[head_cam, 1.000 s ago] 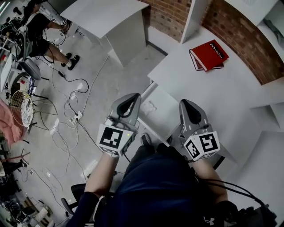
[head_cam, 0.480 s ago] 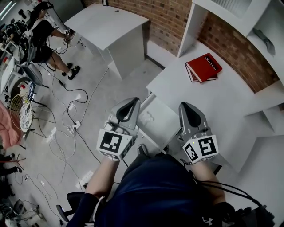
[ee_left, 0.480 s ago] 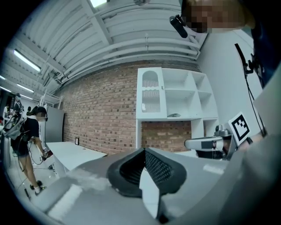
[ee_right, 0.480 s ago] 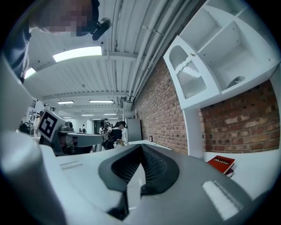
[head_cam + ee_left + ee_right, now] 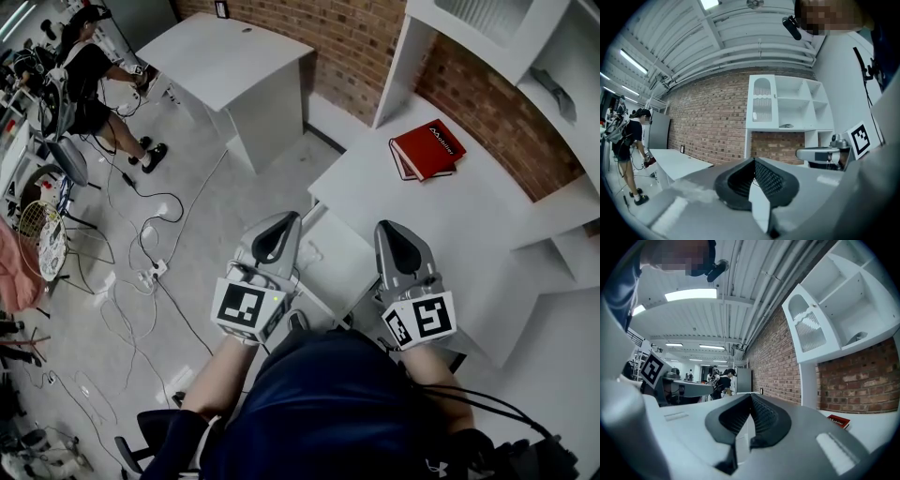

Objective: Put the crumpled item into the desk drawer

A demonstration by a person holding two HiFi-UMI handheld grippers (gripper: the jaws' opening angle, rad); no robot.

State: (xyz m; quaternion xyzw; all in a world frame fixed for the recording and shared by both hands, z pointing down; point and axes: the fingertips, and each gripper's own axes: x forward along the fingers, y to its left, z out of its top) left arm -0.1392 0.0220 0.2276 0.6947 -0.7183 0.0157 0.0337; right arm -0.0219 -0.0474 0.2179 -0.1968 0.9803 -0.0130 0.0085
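Left claw and right claw are both closed and empty. A pale crumpled item appears to lie already in the open drawer beneath the worktop. Shutting the drawer is probably what remains.

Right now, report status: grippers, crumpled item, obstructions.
Left gripper shut, empty; right gripper shut, empty. Drawer open; pale crumpled item seems inside. Nothing blocking it.
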